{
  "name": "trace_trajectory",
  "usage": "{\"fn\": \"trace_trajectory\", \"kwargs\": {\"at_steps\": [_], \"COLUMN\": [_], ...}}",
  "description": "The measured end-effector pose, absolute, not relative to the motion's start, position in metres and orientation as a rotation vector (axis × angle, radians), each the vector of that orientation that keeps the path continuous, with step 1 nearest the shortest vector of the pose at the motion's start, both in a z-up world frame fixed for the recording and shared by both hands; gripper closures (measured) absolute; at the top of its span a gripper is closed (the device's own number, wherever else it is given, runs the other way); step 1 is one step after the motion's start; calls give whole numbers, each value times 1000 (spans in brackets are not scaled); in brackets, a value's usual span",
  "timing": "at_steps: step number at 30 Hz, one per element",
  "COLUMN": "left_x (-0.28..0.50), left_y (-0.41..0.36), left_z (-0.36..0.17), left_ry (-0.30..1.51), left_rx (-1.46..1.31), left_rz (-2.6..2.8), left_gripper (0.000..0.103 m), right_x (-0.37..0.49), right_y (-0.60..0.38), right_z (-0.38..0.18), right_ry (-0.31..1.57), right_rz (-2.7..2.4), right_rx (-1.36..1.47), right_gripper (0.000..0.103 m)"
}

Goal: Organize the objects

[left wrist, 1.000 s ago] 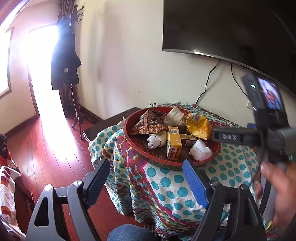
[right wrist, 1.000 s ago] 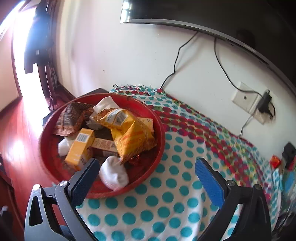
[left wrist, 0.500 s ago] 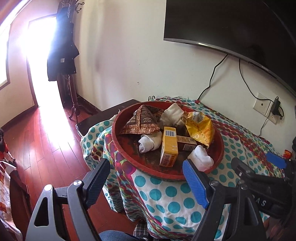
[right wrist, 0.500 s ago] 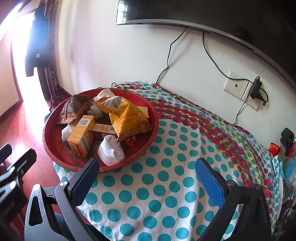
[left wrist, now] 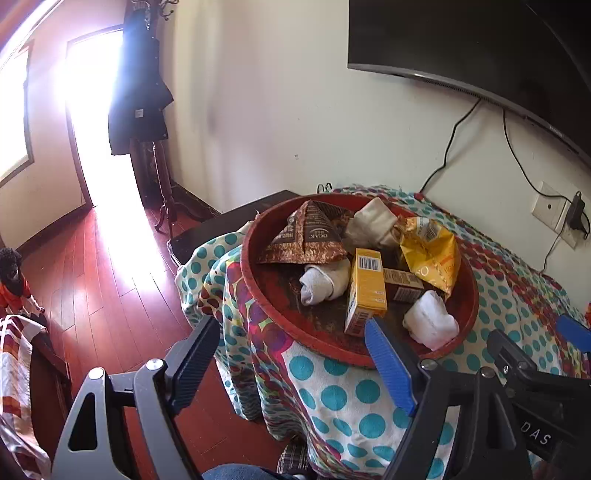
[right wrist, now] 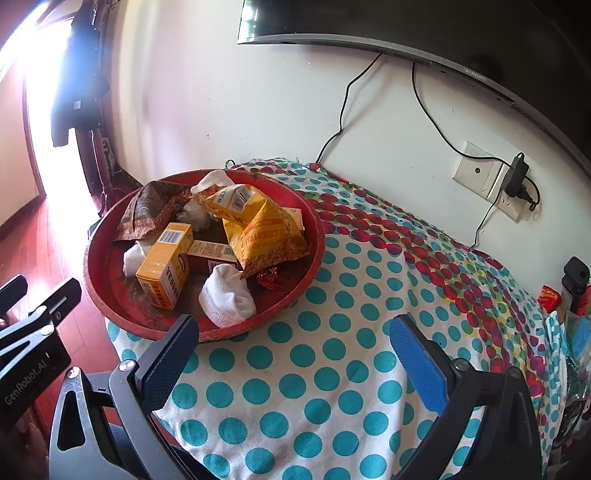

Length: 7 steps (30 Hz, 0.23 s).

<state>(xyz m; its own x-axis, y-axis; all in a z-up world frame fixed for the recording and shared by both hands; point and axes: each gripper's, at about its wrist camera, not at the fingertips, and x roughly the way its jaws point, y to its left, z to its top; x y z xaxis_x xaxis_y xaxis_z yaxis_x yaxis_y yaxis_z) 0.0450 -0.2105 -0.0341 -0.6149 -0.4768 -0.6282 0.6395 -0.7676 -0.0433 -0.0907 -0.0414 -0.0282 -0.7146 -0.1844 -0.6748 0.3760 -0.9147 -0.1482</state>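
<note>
A round red tray (left wrist: 266,295) (right wrist: 110,299) sits on a table under a dotted cloth (right wrist: 332,369). In it lie a yellow box (left wrist: 365,288) (right wrist: 162,266), a brown box (right wrist: 210,254), a yellow snack bag (left wrist: 432,254) (right wrist: 258,225), a brown snack packet (left wrist: 306,236) (right wrist: 151,210), rolled white socks (left wrist: 430,323) (right wrist: 227,295) and a red candy (right wrist: 267,278). My left gripper (left wrist: 295,354) is open and empty, in front of the tray's near rim. My right gripper (right wrist: 295,350) is open and empty above the cloth, right of the tray.
A television (right wrist: 424,26) hangs on the wall behind the table, with cables down to a wall socket (right wrist: 480,173). A coat stand (left wrist: 140,96) is by the bright doorway. A low dark cabinet (left wrist: 225,225) stands left of the table. Red wooden floor (left wrist: 96,280) lies left.
Both grippers have pulled back and risen, so the tray shows smaller and farther. The right gripper has dropped from mid-right of the left view to its lower right corner. Both stay open.
</note>
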Motion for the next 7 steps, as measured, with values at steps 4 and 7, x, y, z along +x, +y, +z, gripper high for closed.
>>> {"fn": "trace_trajectory", "kwargs": {"at_steps": [4, 7], "left_x": [43, 41], "left_y": [-210, -212], "left_z": [-35, -35], "left_ry": [333, 352], "left_rx": [822, 837], "left_rz": [-2346, -2355], "left_gripper": [20, 20], "right_x": [-91, -91], "right_y": [-41, -41], "right_z": [-30, -30], "right_ry": [393, 395], "right_rz": [-2623, -2623], "right_rx": [997, 994], "right_gripper": [0, 0]}}
